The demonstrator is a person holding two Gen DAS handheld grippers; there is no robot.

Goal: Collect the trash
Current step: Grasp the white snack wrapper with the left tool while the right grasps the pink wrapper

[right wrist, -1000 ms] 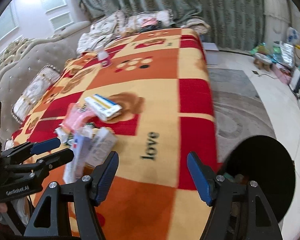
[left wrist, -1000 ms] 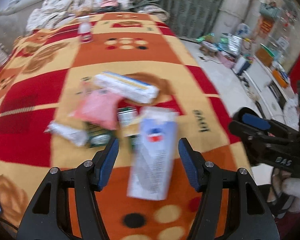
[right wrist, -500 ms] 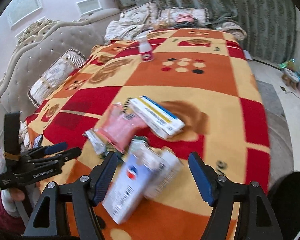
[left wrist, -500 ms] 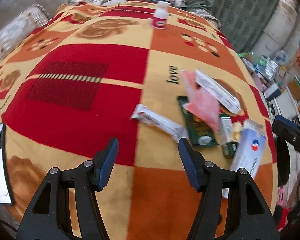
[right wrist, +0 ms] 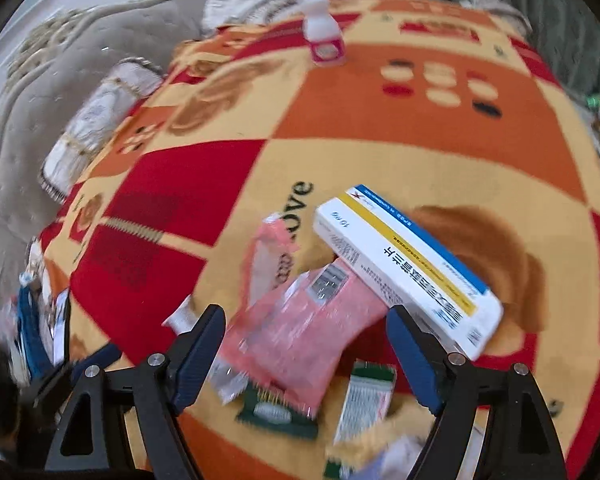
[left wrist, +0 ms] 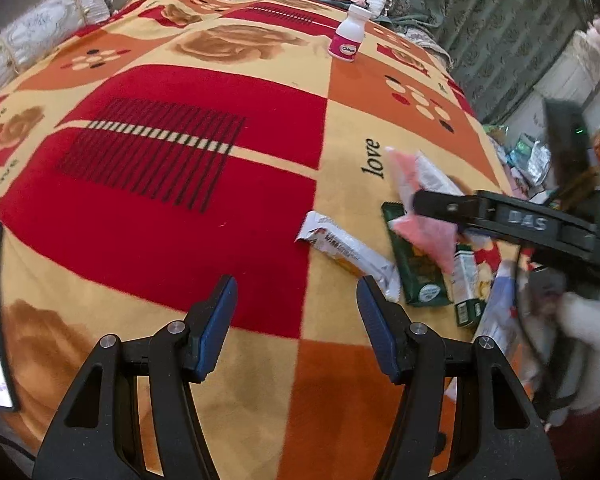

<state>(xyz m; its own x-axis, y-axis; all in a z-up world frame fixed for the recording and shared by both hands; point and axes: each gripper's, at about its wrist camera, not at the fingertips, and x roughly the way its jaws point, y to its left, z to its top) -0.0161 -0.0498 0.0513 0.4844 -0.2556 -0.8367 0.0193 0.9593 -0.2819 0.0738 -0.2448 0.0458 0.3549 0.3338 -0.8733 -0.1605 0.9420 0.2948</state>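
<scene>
Both hand-held grippers gape over patterned blanket [left wrist: 228,92] — curtains [left wrist: 500,20] behind.

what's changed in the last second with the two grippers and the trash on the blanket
The right gripper swung from the bed's edge over the pile, open jaws now around the pink packet. The left gripper swung off the pile toward bare blanket, open and empty. The trash hasn't moved.

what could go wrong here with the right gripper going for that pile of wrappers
The right gripper is open over the pink wrapper, which overlaps the white medicine box and green packet; closing may snag or shove those too. The left gripper is open over bare blanket, so nothing steadies the pile.
</scene>
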